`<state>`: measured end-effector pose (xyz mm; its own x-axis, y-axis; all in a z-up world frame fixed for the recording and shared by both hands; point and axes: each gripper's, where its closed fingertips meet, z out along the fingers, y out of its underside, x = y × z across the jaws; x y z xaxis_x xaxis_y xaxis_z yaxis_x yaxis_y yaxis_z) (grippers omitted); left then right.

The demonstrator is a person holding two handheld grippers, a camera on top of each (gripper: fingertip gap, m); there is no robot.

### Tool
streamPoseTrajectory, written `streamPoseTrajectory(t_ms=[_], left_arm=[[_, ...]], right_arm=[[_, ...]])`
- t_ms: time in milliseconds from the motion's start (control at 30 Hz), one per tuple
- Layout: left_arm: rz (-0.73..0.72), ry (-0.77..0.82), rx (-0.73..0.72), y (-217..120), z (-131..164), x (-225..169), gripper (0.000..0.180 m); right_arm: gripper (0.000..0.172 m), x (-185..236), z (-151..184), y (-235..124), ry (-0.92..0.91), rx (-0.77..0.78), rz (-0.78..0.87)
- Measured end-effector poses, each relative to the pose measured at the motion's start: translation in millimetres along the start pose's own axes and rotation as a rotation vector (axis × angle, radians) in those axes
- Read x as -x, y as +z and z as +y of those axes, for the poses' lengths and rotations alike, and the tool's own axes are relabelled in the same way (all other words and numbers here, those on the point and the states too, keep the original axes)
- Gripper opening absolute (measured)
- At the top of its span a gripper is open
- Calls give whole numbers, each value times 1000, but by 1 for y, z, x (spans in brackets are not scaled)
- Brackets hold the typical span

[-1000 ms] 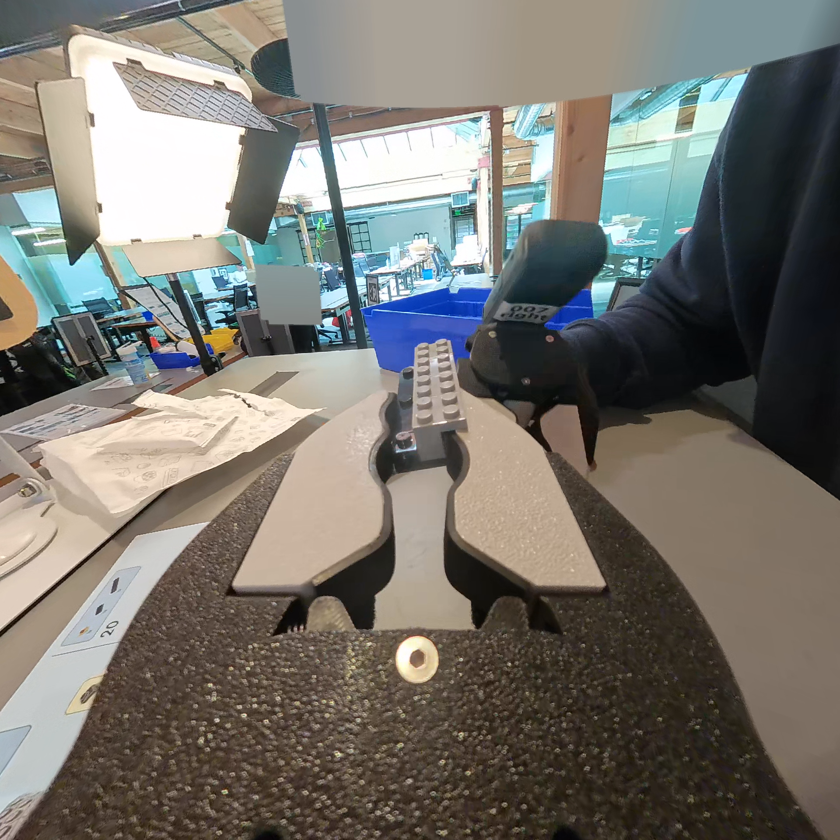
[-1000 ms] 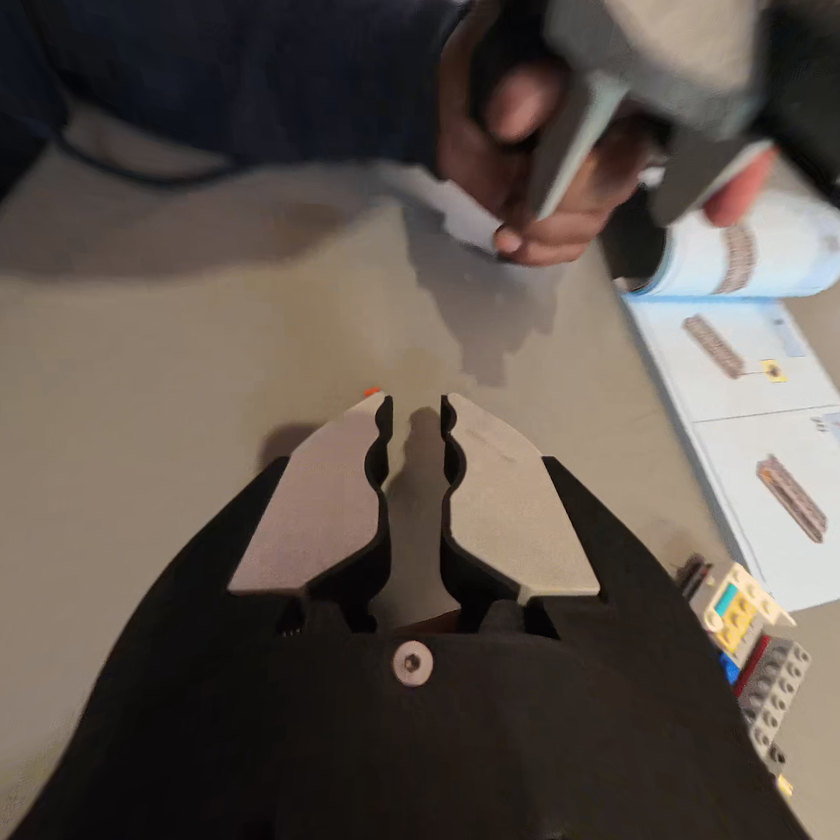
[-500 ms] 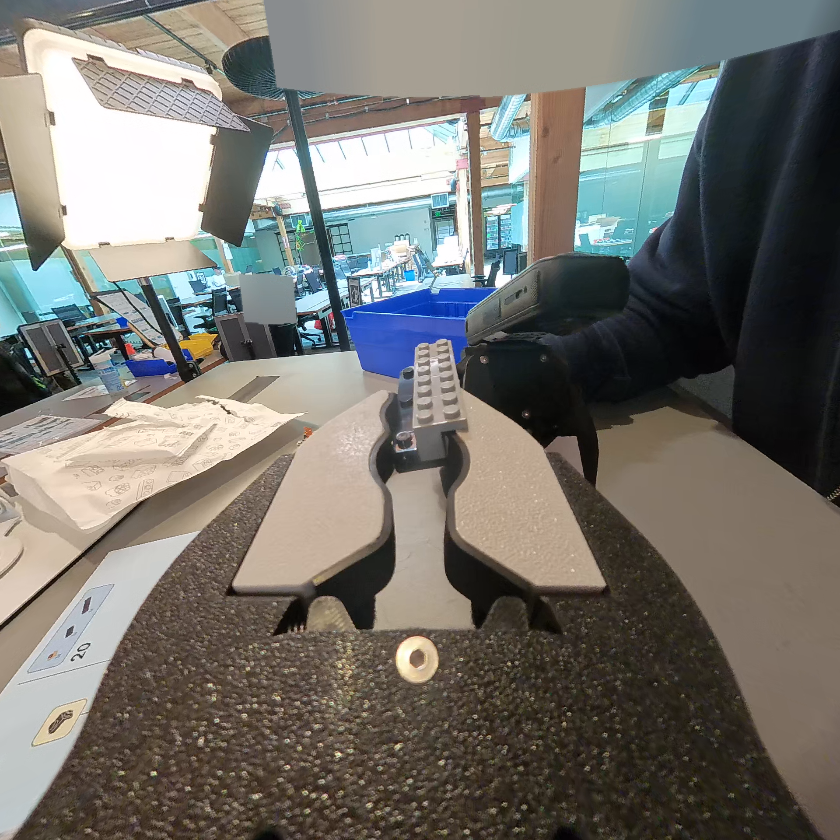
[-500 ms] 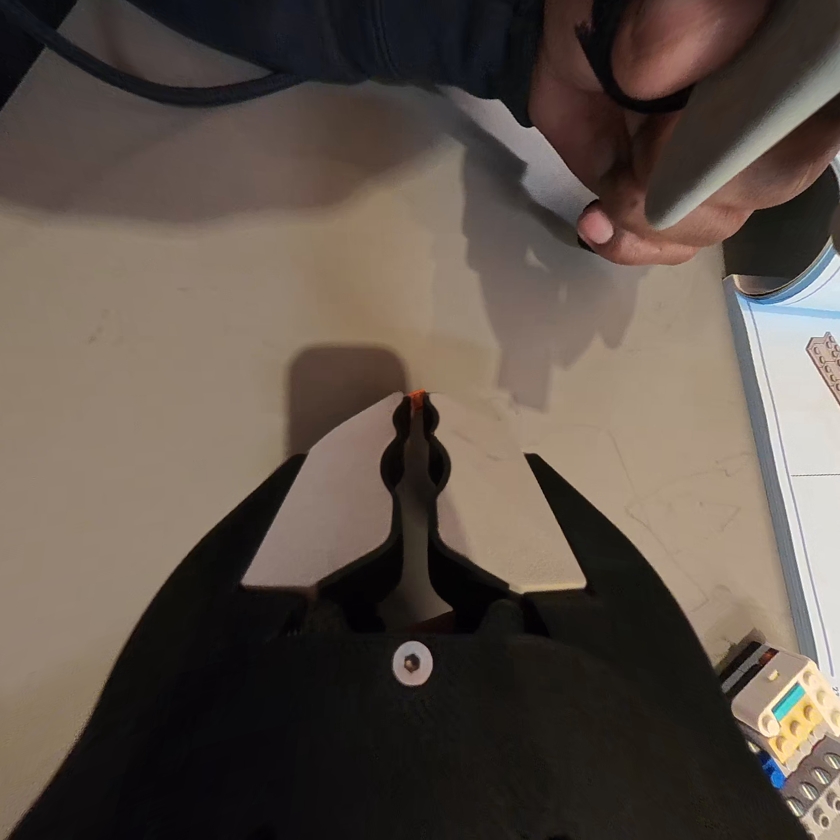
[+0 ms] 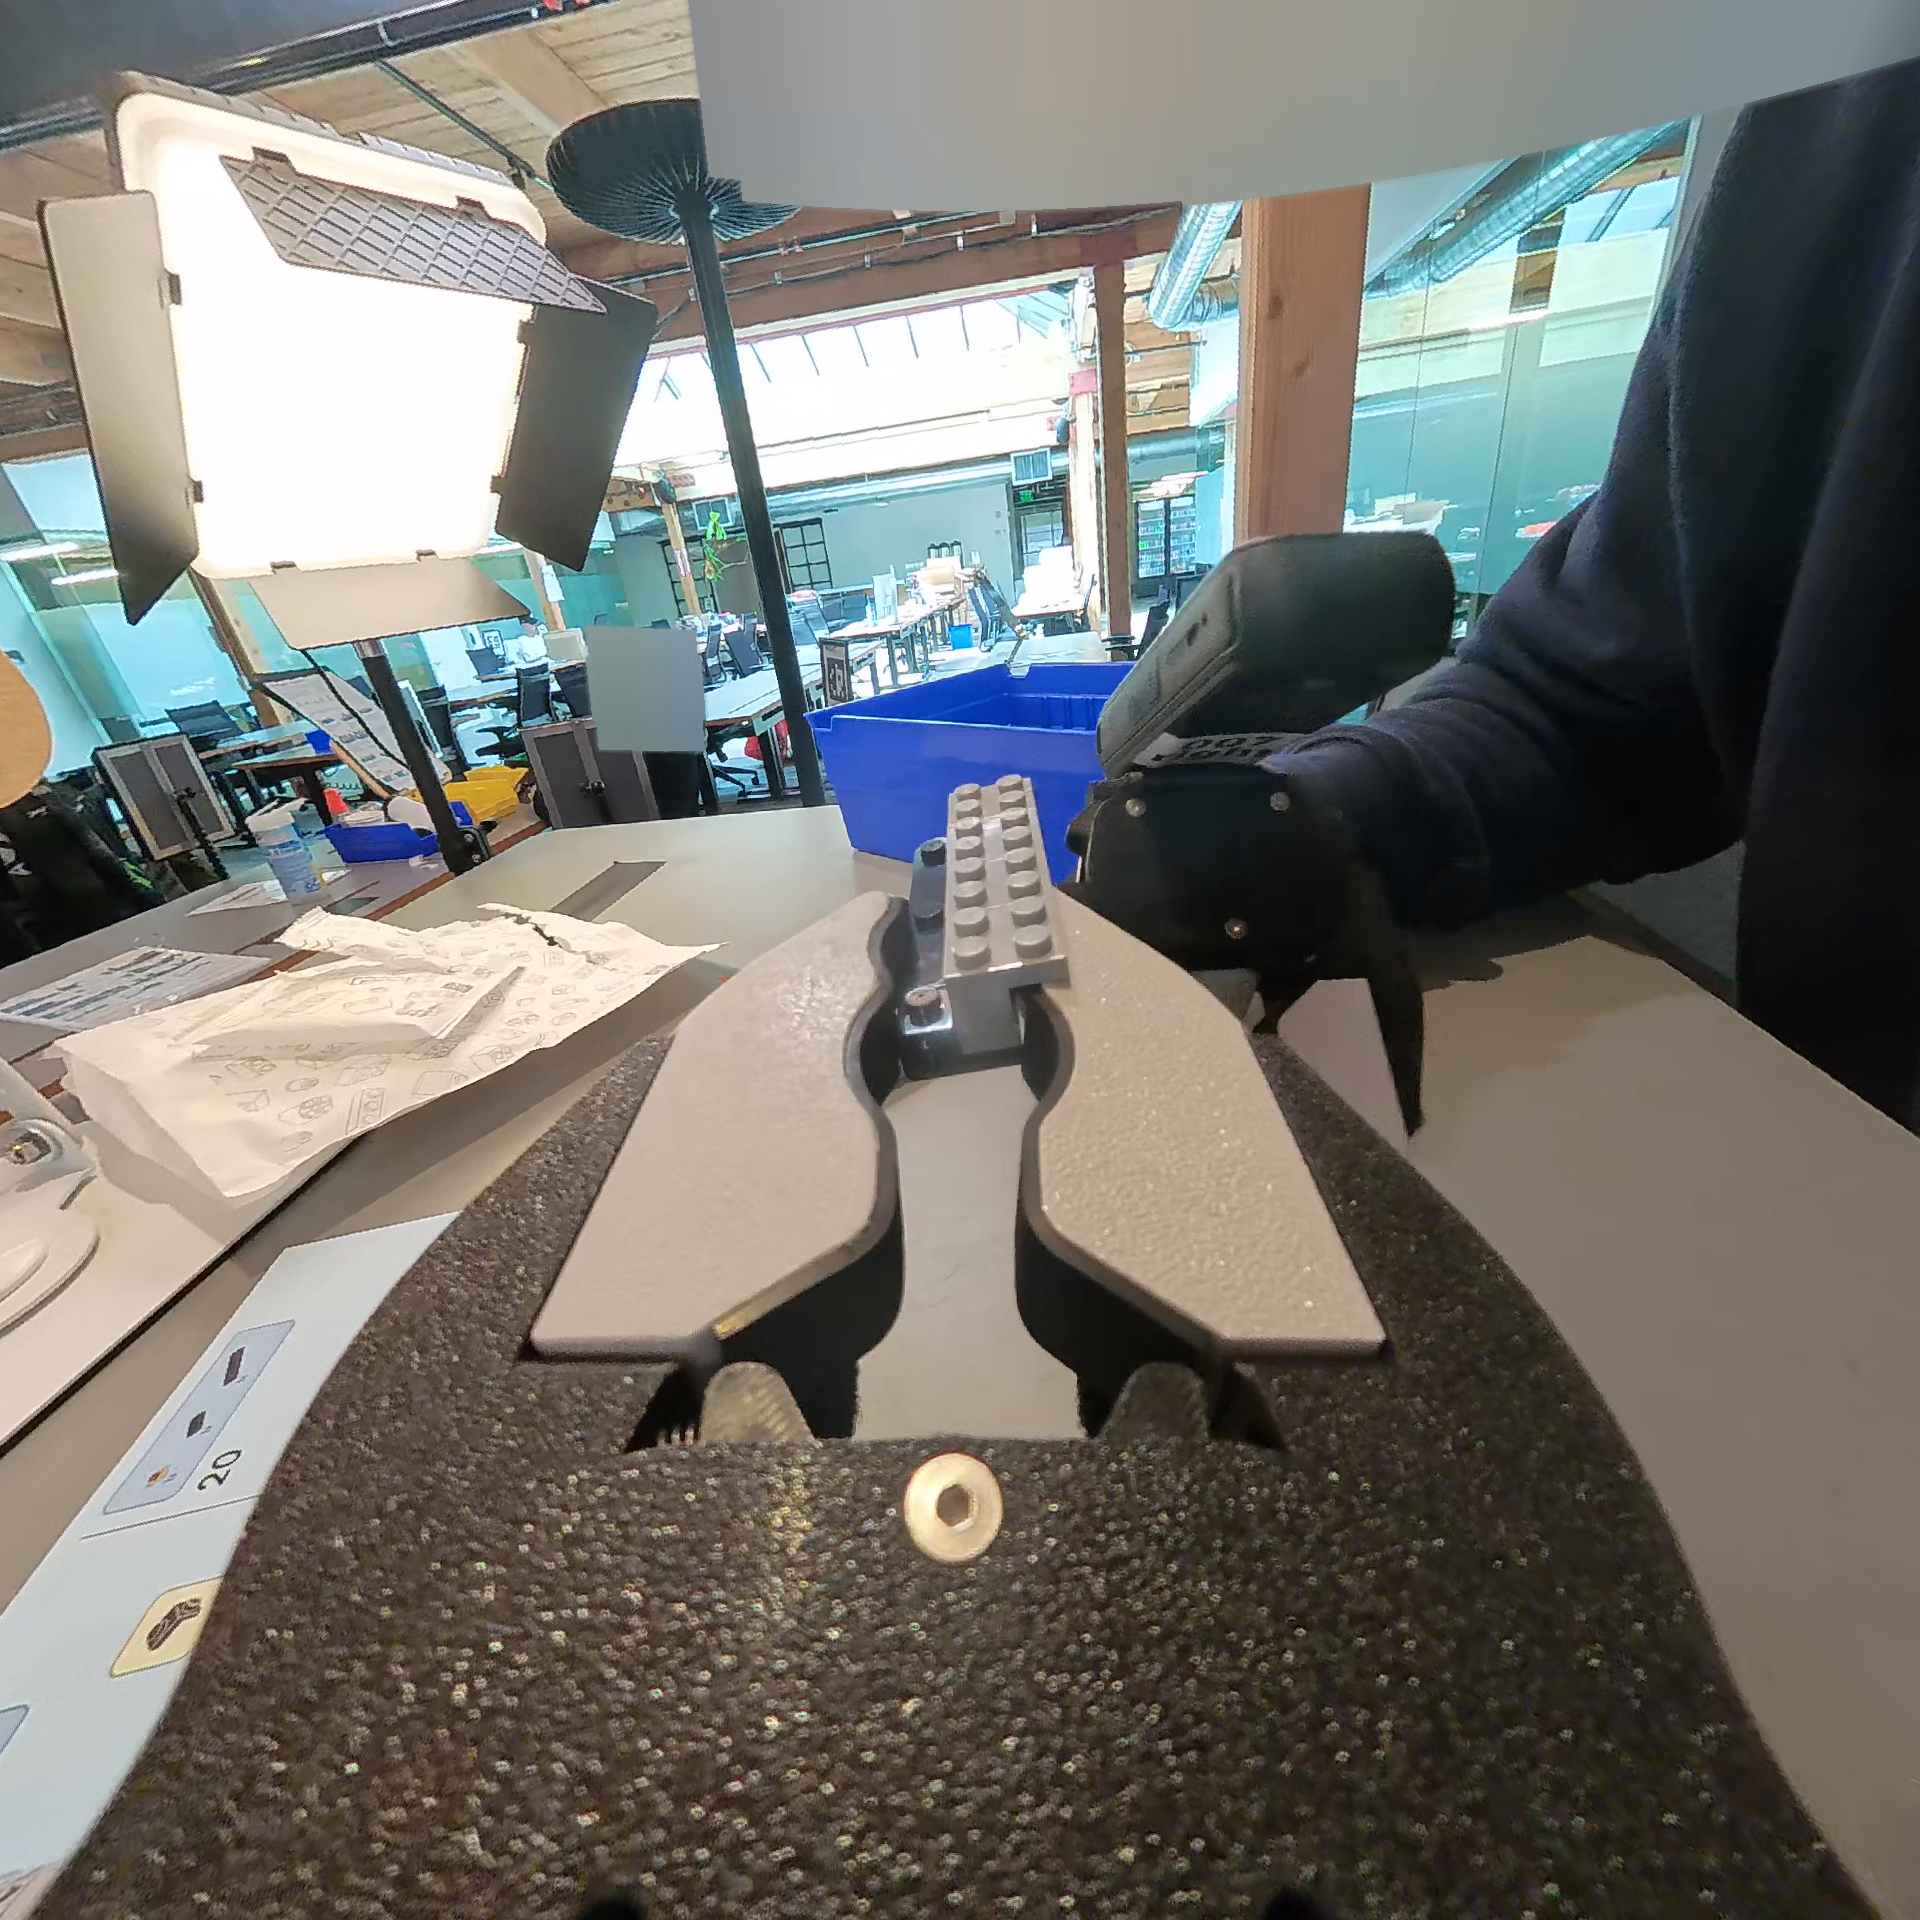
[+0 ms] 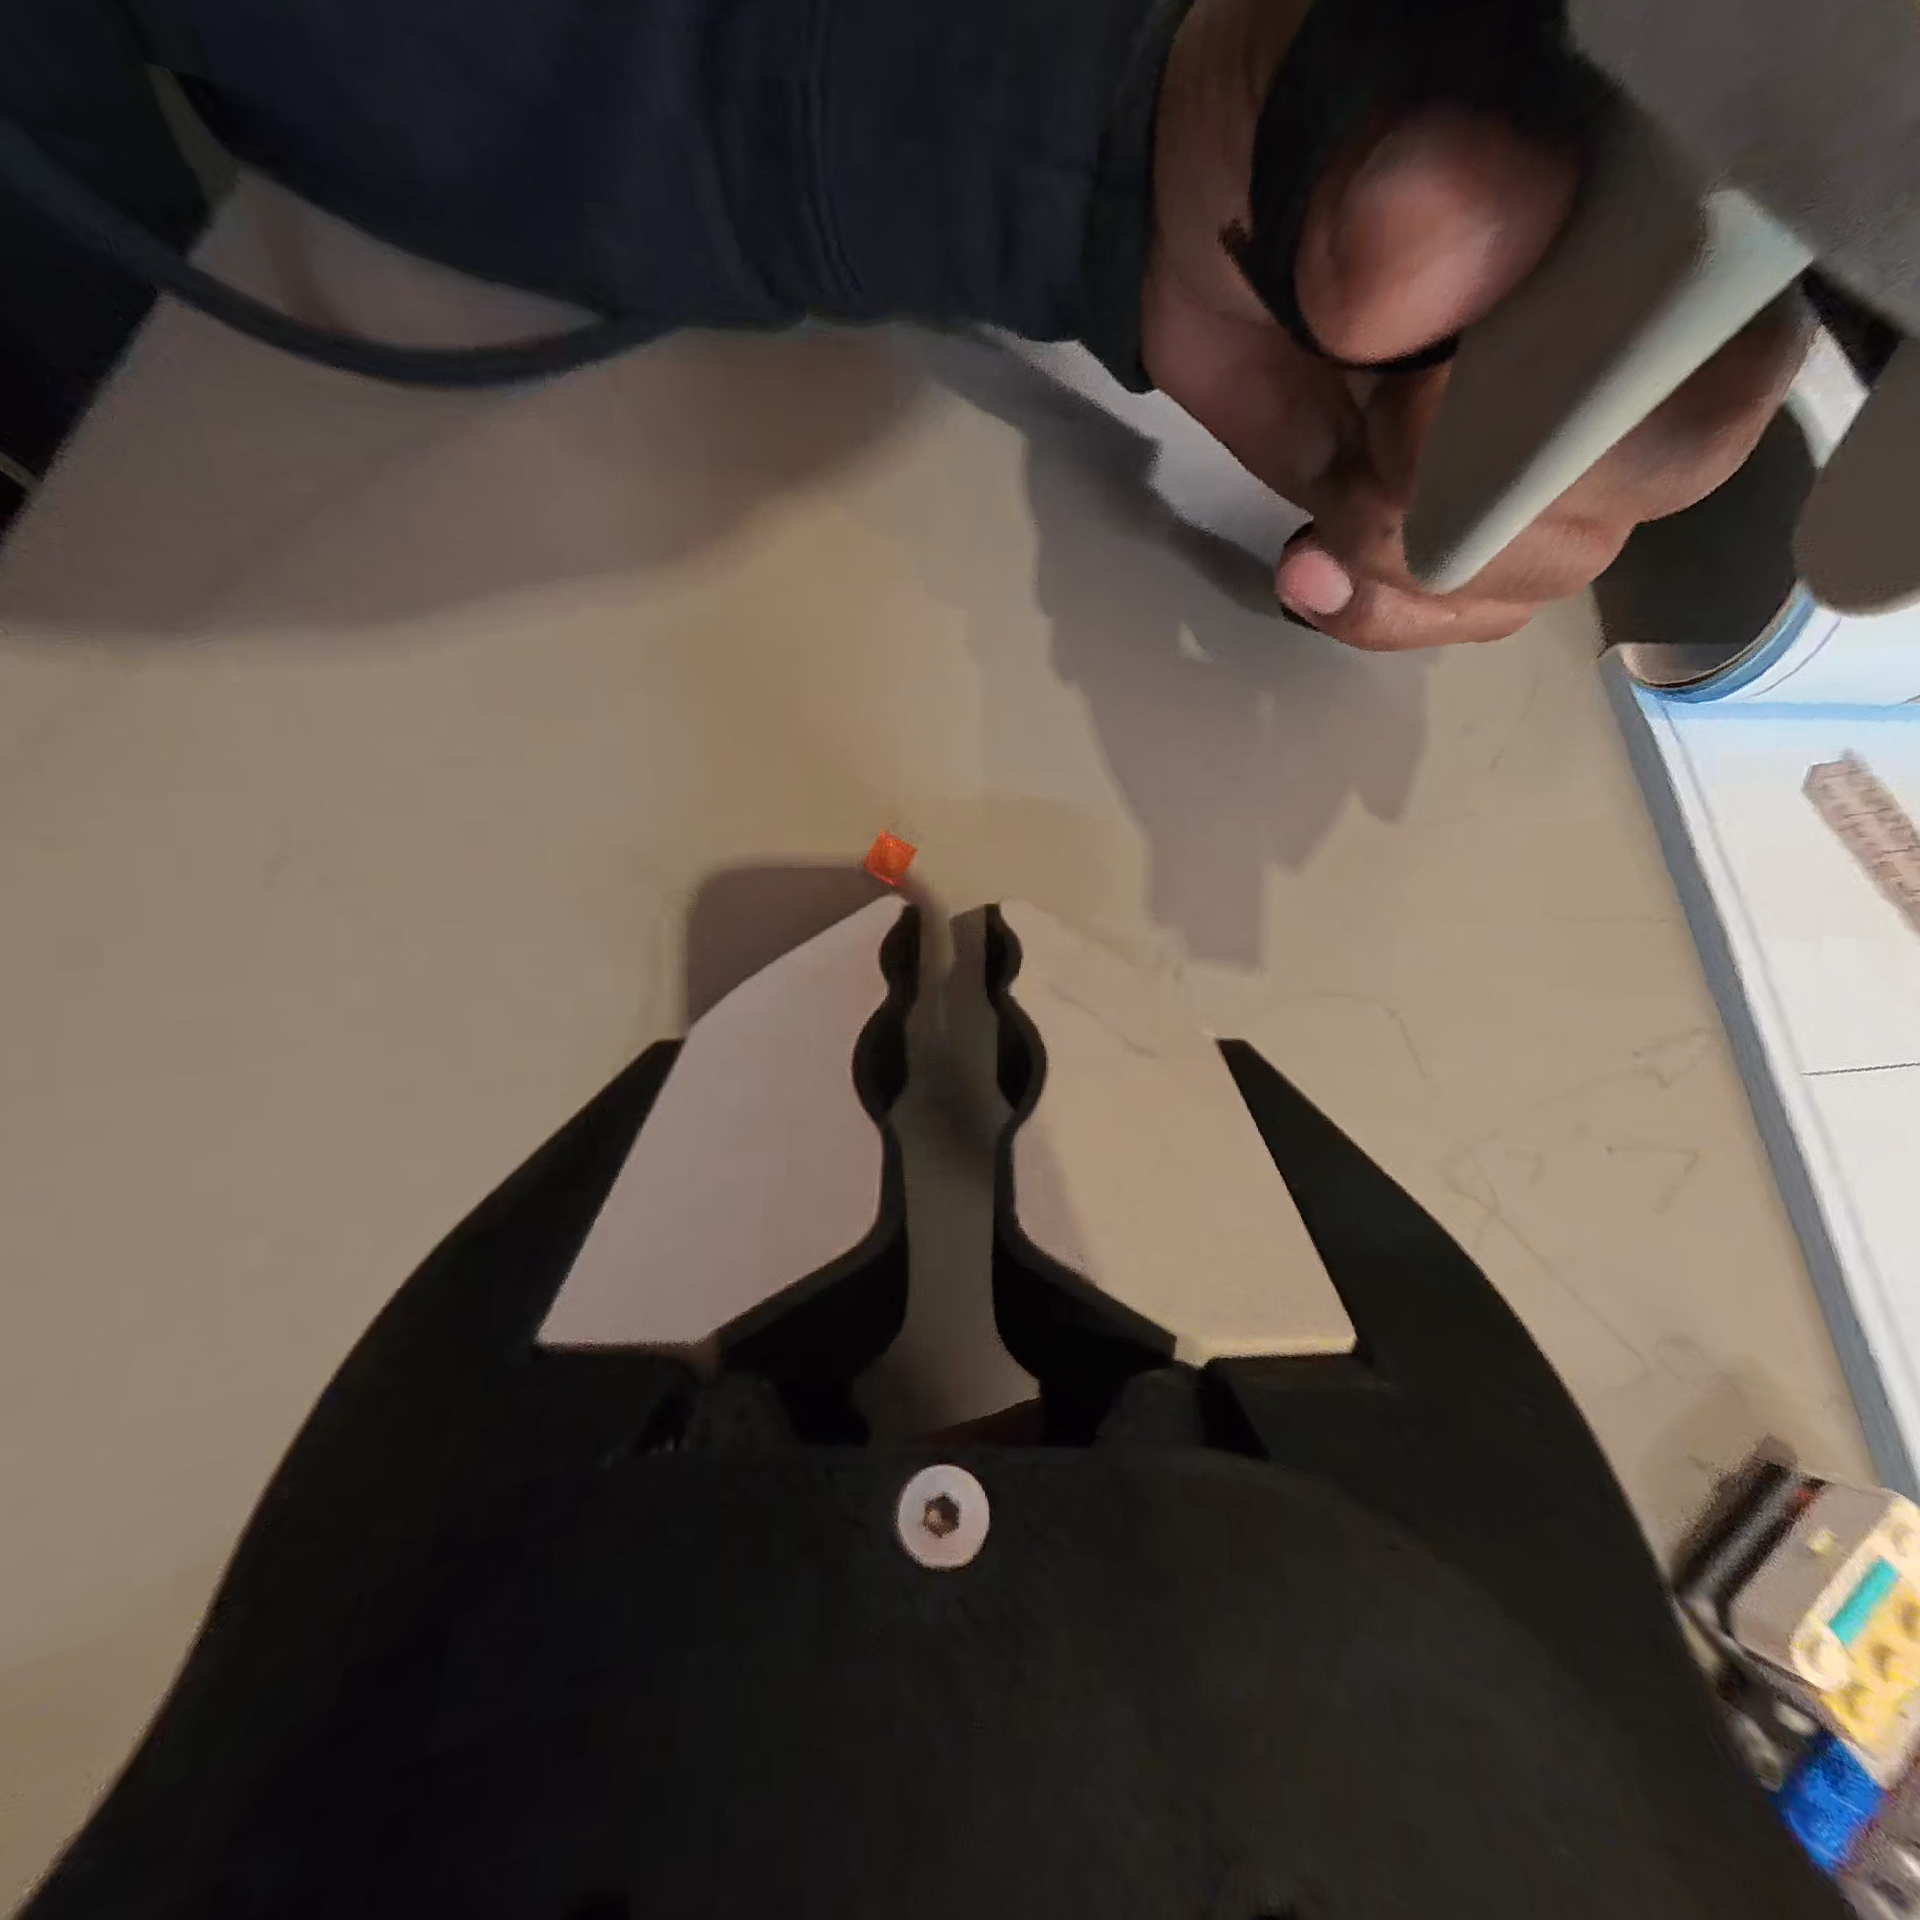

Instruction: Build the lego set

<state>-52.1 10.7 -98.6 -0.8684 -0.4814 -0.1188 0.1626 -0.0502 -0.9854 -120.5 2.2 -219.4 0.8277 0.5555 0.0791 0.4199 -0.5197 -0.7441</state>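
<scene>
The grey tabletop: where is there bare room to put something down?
Bare tabletop lies left of the tiny orange piece, up to the dark sleeve. The right edge is crowded: pale-blue instruction booklet and mixed toy bricks.

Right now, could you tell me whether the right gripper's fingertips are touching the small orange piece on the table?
Apart. In the right wrist view the orange piece lies on the table just beyond the left fingertip, outside the open jaws.
</scene>
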Motion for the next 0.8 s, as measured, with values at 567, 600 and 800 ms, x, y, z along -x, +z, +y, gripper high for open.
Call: streamPoseTrajectory(t_ms=[567,600,800], left_arm=[[-26,5,-12,-3,-3,4,19],[-22,5,-11,-3,-3,3,19],[6,39,29,-5,4,-7,19]], right_arm=[[8,7,0,18,206,116,150],[8,6,1,17,207,116,153],[8,-18,1,-22,236,45,220]])
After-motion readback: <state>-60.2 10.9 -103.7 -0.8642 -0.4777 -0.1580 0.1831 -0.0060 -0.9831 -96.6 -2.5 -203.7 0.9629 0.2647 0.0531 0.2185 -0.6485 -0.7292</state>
